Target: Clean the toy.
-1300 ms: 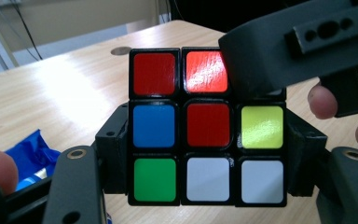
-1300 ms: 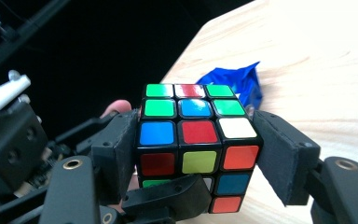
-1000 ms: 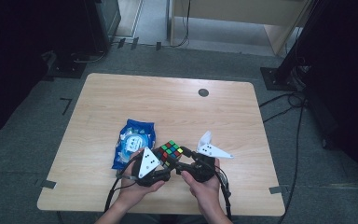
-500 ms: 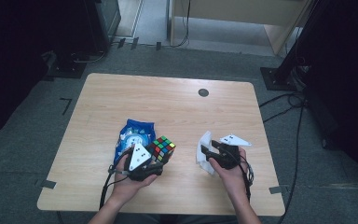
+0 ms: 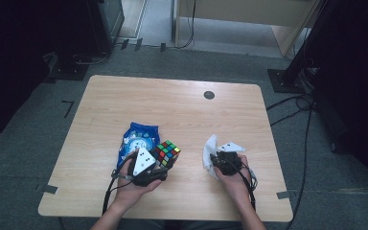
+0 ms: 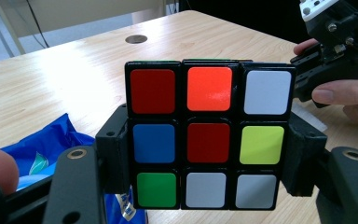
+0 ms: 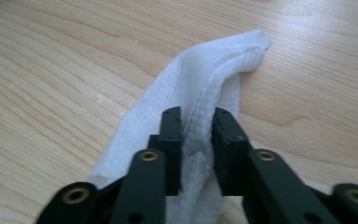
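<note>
While the left gripper [image 5: 165, 160] clamps the puzzle cube [image 5: 167, 153] by two opposite sides, its fingers [image 6: 113, 154] spread to the cube's full width, the right gripper [image 7: 196, 135] has a white paper tissue [image 7: 200, 79] between narrow fingers [image 7: 171, 135] that have just been closing; the tissue is bunched and pinched in the slim gap left between them. In the high view the cube is held just above the near middle of the desk [image 5: 172, 105], in front of the person's left hand [image 5: 136, 187], and the tissue [image 5: 210, 153] lies to its right, crumpled on the wood at the tip of the right gripper [image 5: 214, 160]. Cube and tissue are apart, with bare desk between. Just beside the cube, on its left and behind it, lies a blue wipes packet [image 5: 136, 139]; its corner shows under the left gripper's near finger in the left gripper view [image 6: 42, 154]. A dark round grommet [image 5: 209, 95] sits far back on the desk, well clear of both hands. The cube's facing side shows red, orange, white, blue, yellow and green squares.
</note>
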A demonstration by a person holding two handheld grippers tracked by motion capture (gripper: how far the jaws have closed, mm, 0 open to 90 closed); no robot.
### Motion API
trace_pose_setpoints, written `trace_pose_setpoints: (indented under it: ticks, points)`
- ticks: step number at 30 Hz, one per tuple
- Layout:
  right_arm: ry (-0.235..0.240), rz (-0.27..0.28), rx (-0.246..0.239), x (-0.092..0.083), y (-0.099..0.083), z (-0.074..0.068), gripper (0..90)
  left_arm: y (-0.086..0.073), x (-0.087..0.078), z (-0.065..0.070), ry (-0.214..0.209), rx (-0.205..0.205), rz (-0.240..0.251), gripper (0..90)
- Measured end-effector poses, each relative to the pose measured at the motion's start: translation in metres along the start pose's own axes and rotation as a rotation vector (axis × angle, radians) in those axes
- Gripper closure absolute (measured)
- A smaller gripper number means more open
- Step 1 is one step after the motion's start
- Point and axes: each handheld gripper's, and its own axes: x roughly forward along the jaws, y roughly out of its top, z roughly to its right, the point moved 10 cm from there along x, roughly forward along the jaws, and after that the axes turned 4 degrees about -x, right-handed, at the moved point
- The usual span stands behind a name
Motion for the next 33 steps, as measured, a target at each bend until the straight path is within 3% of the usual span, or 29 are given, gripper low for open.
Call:
trace_pose_setpoints:
  ticks: [4,9,17,22,27,29,33]
  points:
    - [0.027,0.048,0.014,-0.008,0.007,-0.002,87.6,-0.001,0.001,0.001,-0.004,0.009,-0.002,34.0]
    - [0.107,0.199,0.025,-0.034,0.035,-0.016,88.7,-0.002,0.002,0.002,-0.007,0.013,-0.008,34.0]
    - [0.290,0.393,-0.010,-0.087,0.077,-0.067,88.7,-0.004,0.003,0.007,-0.019,0.027,-0.011,34.0]
    - [0.393,0.475,-0.038,-0.117,0.095,-0.101,88.6,-0.005,0.005,0.016,-0.039,0.054,-0.013,34.0]
    - [0.440,0.497,-0.056,-0.128,0.100,-0.119,88.5,-0.006,0.006,0.023,-0.060,0.071,-0.010,34.0]
    - [0.450,0.488,-0.070,-0.125,0.099,-0.128,88.5,-0.005,0.005,0.028,-0.074,0.088,-0.003,34.0]
    - [0.448,0.469,-0.065,-0.117,0.095,-0.131,88.5,-0.004,0.005,0.033,-0.090,0.107,0.008,34.0]
